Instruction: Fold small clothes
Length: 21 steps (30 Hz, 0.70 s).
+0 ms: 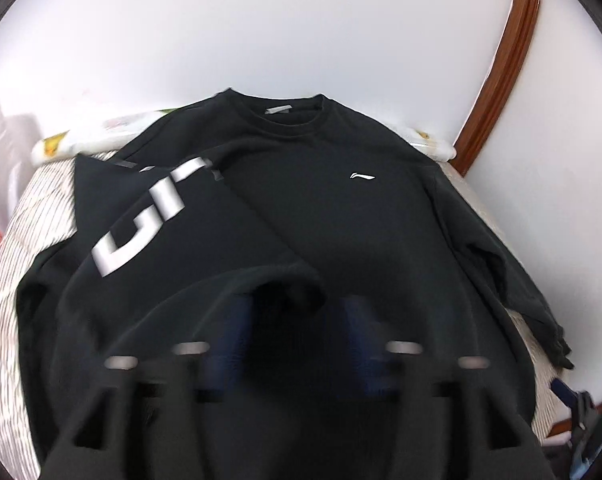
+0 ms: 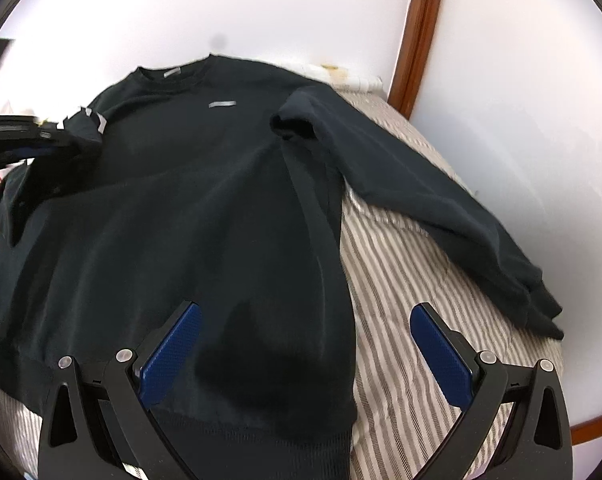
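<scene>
One black sweatshirt (image 1: 341,216) is lying face up on one striped bed (image 1: 25,216), collar toward the white wall (image 1: 261,32). Two grippers are appearing.

Left wrist view: one sleeve (image 1: 157,216) bearing large white lettering is lying folded across the sweatshirt's chest, its cuff sitting between the spread fingers of the left gripper (image 1: 297,320), which is blurred; its jaws are standing apart, with no pad seen pressing the cloth. A small white chest logo (image 1: 362,176) is showing crisply here only. The other sleeve (image 1: 501,264) is trailing toward the bed's right edge.

Right wrist view: the right gripper (image 2: 305,328) is hovering released, its two blue pads (image 2: 173,356) standing wide apart above the sweatshirt's lower right hem, grasping nothing. One wooden frame (image 2: 417,40) is rising behind.
</scene>
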Each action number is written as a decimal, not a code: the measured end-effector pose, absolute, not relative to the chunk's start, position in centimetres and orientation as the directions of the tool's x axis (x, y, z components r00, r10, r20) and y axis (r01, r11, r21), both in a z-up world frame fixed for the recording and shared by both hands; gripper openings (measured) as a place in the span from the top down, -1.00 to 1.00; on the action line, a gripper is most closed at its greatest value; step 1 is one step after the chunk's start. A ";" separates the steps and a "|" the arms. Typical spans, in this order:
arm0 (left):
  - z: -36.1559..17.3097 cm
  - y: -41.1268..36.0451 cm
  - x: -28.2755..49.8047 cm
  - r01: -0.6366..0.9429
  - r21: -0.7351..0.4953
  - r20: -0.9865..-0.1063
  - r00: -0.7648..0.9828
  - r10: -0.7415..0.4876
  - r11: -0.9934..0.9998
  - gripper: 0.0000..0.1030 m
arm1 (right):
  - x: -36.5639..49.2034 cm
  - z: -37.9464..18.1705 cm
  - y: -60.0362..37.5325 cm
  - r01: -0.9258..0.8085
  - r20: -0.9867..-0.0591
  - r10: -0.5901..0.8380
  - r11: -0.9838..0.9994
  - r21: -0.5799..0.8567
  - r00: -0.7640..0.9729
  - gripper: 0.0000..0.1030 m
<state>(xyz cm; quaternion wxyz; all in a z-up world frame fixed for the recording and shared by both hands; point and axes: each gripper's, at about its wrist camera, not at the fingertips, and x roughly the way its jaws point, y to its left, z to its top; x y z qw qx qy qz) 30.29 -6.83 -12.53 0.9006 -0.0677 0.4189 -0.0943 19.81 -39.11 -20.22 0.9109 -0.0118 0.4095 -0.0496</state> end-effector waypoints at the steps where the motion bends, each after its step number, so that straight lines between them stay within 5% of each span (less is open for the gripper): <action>1: -12.2 -6.3 29.3 0.110 -0.205 -0.728 0.647 -0.227 0.973 -0.55 | 19.5 -20.5 -39.4 0.082 -0.746 -0.089 0.996 -0.046 0.660 -0.99; 9: -11.9 0.8 21.6 -0.054 -0.126 -0.737 0.673 -0.057 0.991 -0.55 | 16.7 -22.5 -40.9 0.093 -0.762 -0.088 0.995 -0.037 0.642 -0.95; 13: -13.4 4.7 17.9 -0.157 -0.124 -0.759 0.651 0.008 0.980 -0.48 | 15.7 -23.3 -42.0 0.090 -0.775 -0.040 0.996 0.022 0.631 -0.64; 17: -15.7 6.1 15.0 -0.190 -0.155 -0.780 0.626 -0.002 0.970 -0.41 | 14.9 -23.3 -41.7 0.042 -0.767 0.041 0.995 0.088 0.640 -0.13; 21: -18.3 6.3 14.3 -0.218 -0.186 -0.803 0.596 -0.020 0.958 -0.29 | 14.5 -23.2 -40.6 0.013 -0.758 0.038 0.998 0.062 0.652 -0.01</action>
